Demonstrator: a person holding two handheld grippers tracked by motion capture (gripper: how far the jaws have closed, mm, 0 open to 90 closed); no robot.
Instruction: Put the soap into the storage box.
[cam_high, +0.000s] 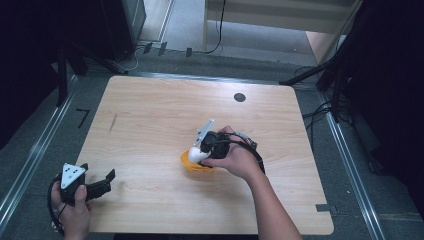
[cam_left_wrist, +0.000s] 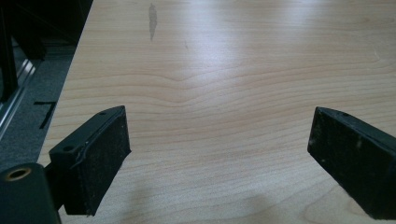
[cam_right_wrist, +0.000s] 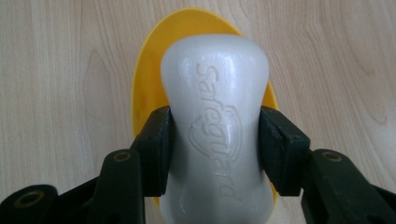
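A white bar of soap (cam_right_wrist: 215, 126) with raised lettering sits between the black pads of my right gripper (cam_right_wrist: 215, 149), which is shut on its narrow waist. Under the soap lies a yellow oval dish (cam_right_wrist: 145, 88). In the high view the right gripper (cam_high: 200, 152) holds the white soap (cam_high: 195, 155) over the yellow dish (cam_high: 187, 162) near the middle of the wooden table (cam_high: 150, 115). At the table's near left corner my left gripper (cam_high: 105, 177) rests open, and in the left gripper view its jaws (cam_left_wrist: 219, 154) stand wide apart over bare wood.
A small dark round mark (cam_high: 239, 97) sits near the table's far edge, and a dark streak (cam_high: 113, 122) marks the wood at the left. Black stands and cables (cam_high: 320, 75) surround the table on the grey floor.
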